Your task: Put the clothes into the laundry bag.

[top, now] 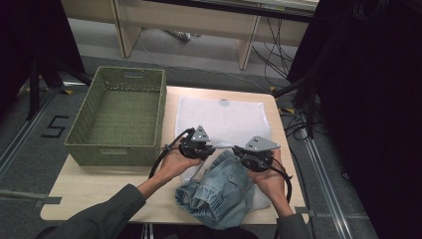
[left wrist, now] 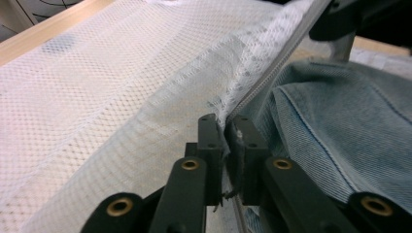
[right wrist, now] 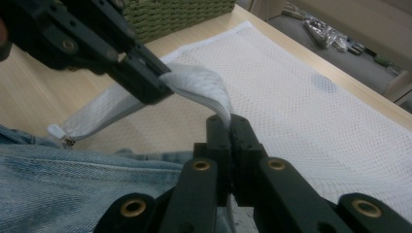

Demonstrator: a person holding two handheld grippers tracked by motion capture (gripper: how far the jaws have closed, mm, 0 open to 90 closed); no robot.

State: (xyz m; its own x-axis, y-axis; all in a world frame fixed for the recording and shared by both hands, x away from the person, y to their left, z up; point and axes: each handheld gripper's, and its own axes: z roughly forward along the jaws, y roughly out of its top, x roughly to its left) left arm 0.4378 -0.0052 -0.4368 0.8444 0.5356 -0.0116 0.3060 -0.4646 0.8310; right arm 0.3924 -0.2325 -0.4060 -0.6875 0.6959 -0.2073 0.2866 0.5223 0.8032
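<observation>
Holding the mesh bag (top: 219,119) by its zip edge, I have both grippers pinched shut on the same strip of fabric. In the left gripper view my left gripper (left wrist: 227,138) has its jaws closed on the bag's edge right beside the zip (left wrist: 272,73), which runs up toward the upper right of the frame. In the right gripper view my right gripper (right wrist: 230,127) clamps a fold of the white mesh at centre frame, with the left gripper reaching in from the upper left, biting the same hem.

The bag lies flat in the middle of the high view, on the table (top: 99,184), just right of the green basket (top: 119,117). The jeans (top: 219,191) sit crumpled at the lower centre, touching the bag's near edge, partly over it.

I judge the mesh light, limp and a little slippery; it will sag wherever I do not hold it, so the stitched hem by the zip is the place to grip. The denim looks heavier and soft, and bunched; a thick fold or the waistband would be the best hold.
</observation>
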